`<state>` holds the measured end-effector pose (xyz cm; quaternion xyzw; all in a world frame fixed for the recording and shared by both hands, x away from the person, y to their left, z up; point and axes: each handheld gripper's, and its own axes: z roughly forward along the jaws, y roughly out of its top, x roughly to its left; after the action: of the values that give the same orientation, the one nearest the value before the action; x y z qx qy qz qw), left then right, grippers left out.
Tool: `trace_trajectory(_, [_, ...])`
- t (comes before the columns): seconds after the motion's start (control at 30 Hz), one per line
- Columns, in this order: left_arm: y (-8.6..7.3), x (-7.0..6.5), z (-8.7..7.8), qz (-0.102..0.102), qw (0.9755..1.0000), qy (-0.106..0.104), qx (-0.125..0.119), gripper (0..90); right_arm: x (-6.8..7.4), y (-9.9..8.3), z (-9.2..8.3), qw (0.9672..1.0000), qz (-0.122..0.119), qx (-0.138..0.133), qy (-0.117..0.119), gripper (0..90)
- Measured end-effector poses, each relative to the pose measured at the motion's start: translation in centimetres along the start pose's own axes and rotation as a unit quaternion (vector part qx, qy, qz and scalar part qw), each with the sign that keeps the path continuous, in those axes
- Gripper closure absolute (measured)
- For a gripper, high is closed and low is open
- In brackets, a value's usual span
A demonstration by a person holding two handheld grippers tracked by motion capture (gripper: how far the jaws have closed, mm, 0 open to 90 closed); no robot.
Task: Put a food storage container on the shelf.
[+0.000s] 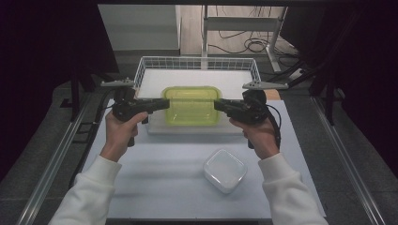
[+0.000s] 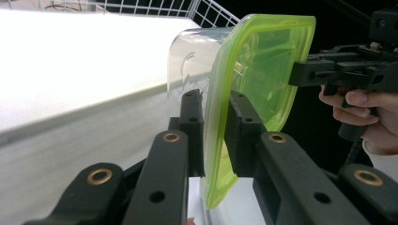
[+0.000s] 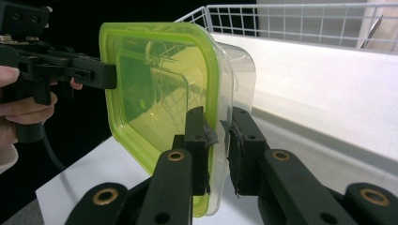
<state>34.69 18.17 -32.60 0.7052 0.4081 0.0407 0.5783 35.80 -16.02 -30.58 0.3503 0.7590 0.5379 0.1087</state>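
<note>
As held, container (image 1: 191,105) clear, green-lidded

green-lidded container (image 2: 253,70) bottom edge cut off, rim hidden between left gripper (image 2: 213,136) jaws

A flat white rectangular table top (image 1: 155,183) carries a white wire-mesh basket tray (image 1: 197,62) beyond the two tongs and a small clear square plastic container (image 1: 225,169) nearer the person, just below the right-hand tongs.
</note>
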Motion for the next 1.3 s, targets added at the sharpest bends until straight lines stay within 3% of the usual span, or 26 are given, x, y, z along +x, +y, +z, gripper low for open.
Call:
trace_trajectory(0.3, [2.7, 0.6, 1.1, 0.006, 1.0000, 0.004, 0.005, 78.8, -1.5, 1.8, 0.3, 0.9999, 0.006, -0.010, -0.004, 78.6])
trace_trajectory(0.63, [5.4, 1.8, 2.3, 0.012, 0.9998, 0.001, 0.015, 79.0, -3.4, 3.5, 0.9, 0.9993, 0.030, -0.021, 0.007, 78.6])
trace_trajectory(0.87, [6.3, 3.1, 3.1, -0.006, 0.9996, -0.001, 0.026, 79.1, -4.7, 4.0, 2.0, 0.9984, 0.053, -0.018, 0.013, 78.6])
trace_trajectory(1.3, [7.0, 4.7, 4.2, -0.038, 0.9985, 0.000, 0.040, 79.2, -6.0, 4.8, 3.4, 0.9972, 0.075, 0.000, 0.008, 78.9])
